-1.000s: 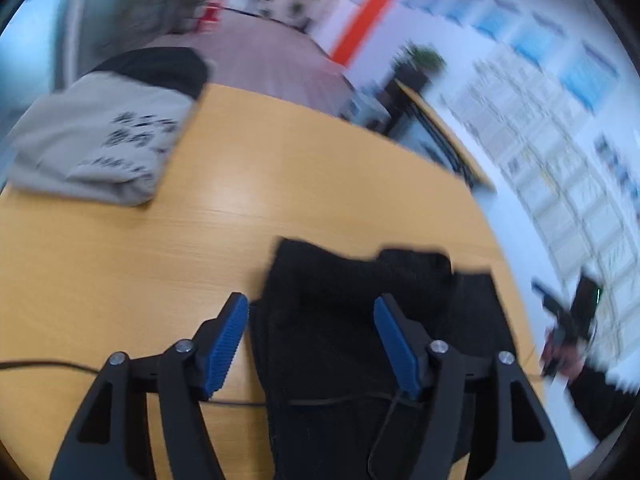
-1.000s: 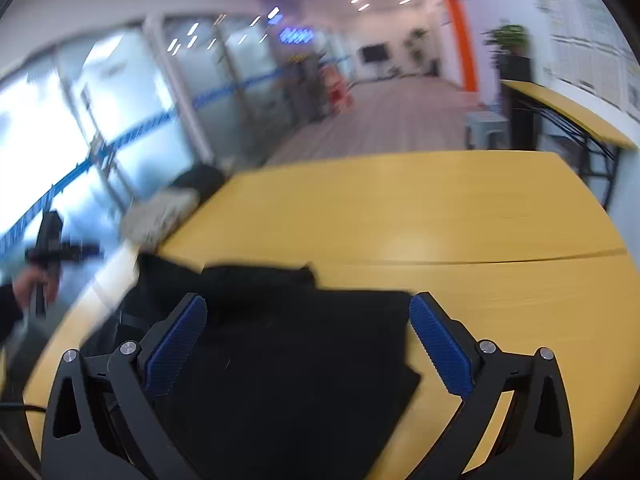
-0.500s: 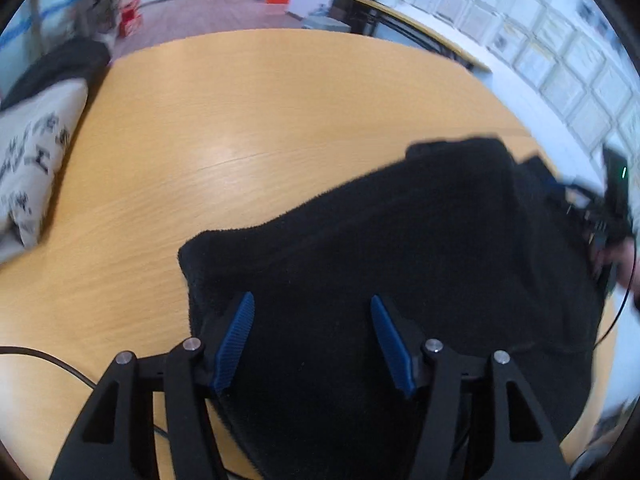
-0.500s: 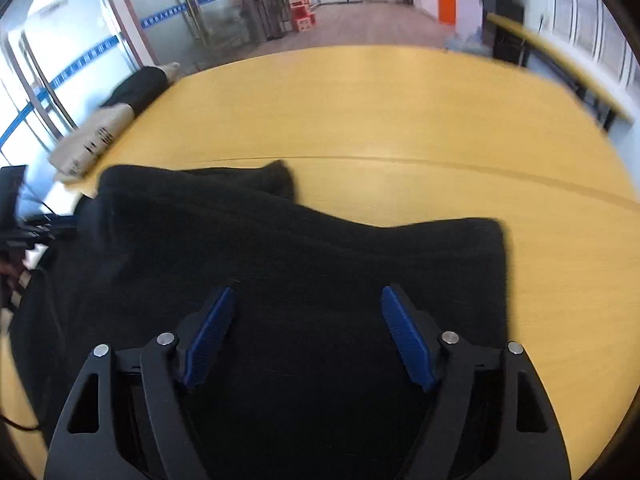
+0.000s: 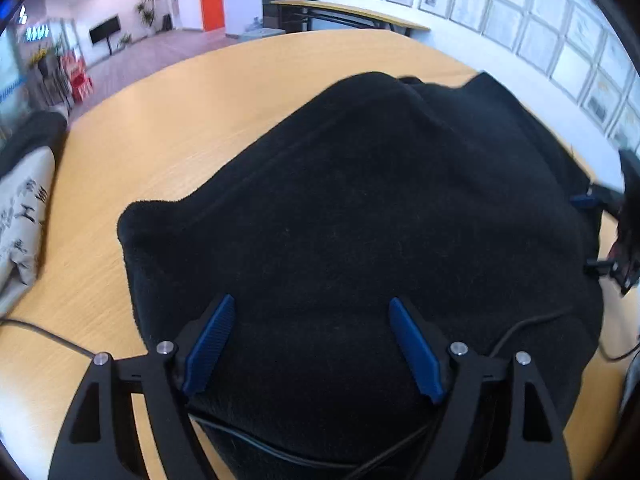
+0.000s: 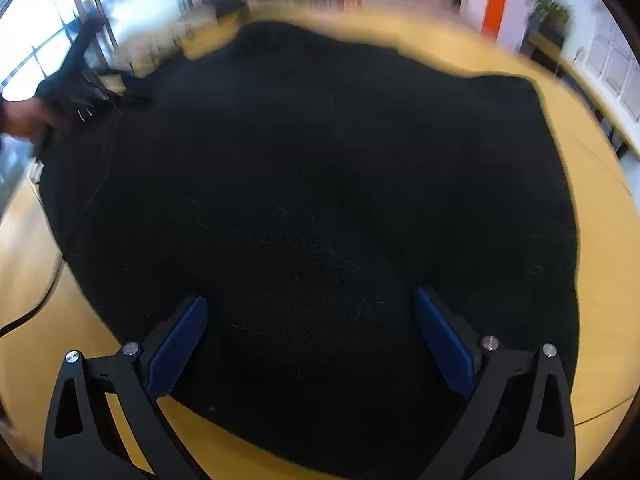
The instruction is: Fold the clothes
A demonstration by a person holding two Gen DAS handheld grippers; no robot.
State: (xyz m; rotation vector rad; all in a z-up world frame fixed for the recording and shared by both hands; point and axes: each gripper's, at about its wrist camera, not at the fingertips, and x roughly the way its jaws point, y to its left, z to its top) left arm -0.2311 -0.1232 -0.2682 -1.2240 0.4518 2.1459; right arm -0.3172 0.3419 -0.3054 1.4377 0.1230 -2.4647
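Flat on the wooden table (image 5: 168, 120), the black garment (image 5: 380, 208) stretches between both wide-spread claws (image 5: 310, 344) (image 6: 310, 344); its direction unclear.

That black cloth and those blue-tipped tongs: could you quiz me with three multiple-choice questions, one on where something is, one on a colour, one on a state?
1. Where does the black garment lie?
A. On the wooden table
B. On the floor
C. Over a chair

2. What colour are the pads on the left tongs?
A. Red
B. Blue
C. White

3. How do the right tongs stand?
A. Shut on the garment
B. Shut on nothing
C. Open above the garment

Answers:
1 A: yellow-brown tabletop shows all around the cloth's edges in both views.
2 B: both ribbed pads are blue on black frames.
3 C: a wide gap separates the two pads, with only flat cloth seen between them.
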